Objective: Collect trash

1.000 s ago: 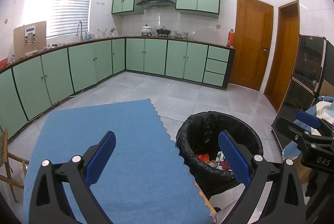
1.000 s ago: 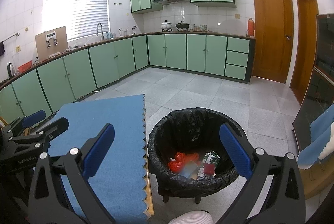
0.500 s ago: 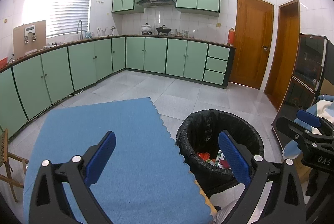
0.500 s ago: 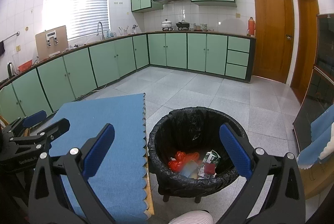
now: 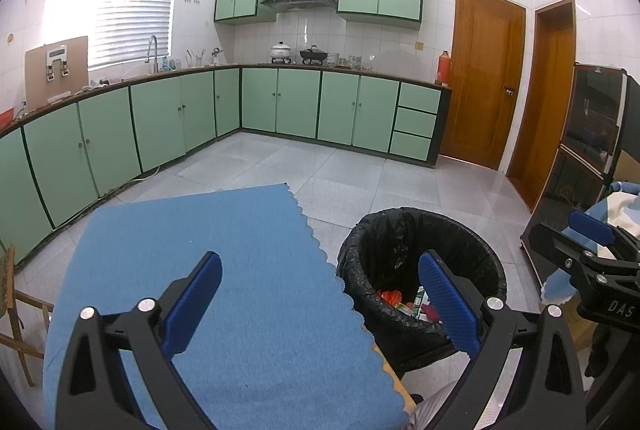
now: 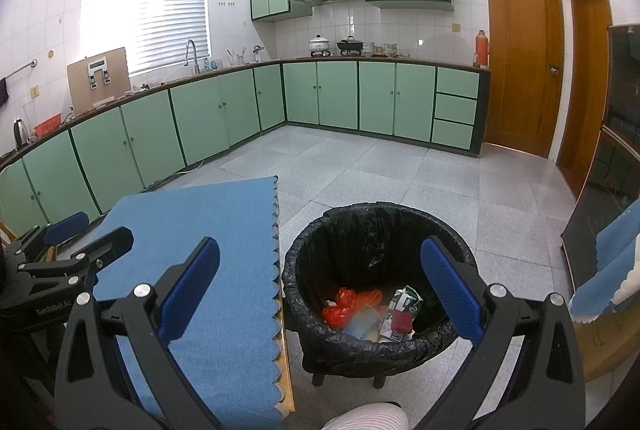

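A bin with a black liner (image 6: 376,226) stands on the floor right of the table; it also shows in the left wrist view (image 5: 404,230). Inside lie a red plastic bag (image 6: 344,304), a green and white carton (image 6: 408,300) and other scraps. My right gripper (image 6: 320,286) is open and empty above the bin's near rim. My left gripper (image 5: 320,302) is open and empty over the blue cloth (image 5: 224,270), with its right finger over the bin. I see no trash on the cloth.
The blue cloth (image 6: 224,230) covers a small table whose wooden edge (image 6: 286,362) shows beside the bin. Green cabinets (image 6: 200,117) line the far walls. A dark glass cabinet (image 5: 592,137) stands at the right. A wooden chair (image 5: 16,310) is at the left.
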`<state>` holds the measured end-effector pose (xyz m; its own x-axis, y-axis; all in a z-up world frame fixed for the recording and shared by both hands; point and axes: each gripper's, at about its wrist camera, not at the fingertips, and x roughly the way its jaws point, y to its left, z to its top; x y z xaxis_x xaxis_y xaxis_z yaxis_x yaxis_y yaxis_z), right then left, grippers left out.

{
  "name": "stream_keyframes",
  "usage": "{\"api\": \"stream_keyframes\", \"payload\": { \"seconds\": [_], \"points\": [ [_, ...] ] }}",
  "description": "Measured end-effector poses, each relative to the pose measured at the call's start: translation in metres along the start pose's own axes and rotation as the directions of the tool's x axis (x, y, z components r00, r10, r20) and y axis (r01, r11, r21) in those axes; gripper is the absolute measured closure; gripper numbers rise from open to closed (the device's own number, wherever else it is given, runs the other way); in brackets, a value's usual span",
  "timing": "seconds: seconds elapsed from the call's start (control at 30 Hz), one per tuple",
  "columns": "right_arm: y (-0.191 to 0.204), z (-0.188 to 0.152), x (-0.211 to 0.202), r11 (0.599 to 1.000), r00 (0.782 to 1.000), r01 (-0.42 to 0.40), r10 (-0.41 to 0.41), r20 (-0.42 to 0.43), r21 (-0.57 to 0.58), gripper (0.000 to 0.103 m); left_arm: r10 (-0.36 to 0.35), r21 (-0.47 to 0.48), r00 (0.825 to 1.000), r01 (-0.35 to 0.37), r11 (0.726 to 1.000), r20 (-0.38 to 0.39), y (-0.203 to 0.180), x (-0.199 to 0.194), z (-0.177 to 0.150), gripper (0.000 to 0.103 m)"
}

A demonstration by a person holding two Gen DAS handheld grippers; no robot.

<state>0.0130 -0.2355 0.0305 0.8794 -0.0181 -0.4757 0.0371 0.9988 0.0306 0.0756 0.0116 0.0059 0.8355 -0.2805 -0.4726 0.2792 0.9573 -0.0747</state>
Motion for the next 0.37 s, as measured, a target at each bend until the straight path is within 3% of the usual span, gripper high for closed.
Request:
{"api": "stream_keyframes", "payload": {
  "seconds": [0.37],
  "points": [
    [-0.0016,-0.0045,0.0022,1.0,1.0,0.0,0.0,-0.005,0.0,0.005,0.003,0.0,1.0,-0.003,1.0,-0.01,-0.0023,0.0046,-0.0015,0.006]
  ]
}}
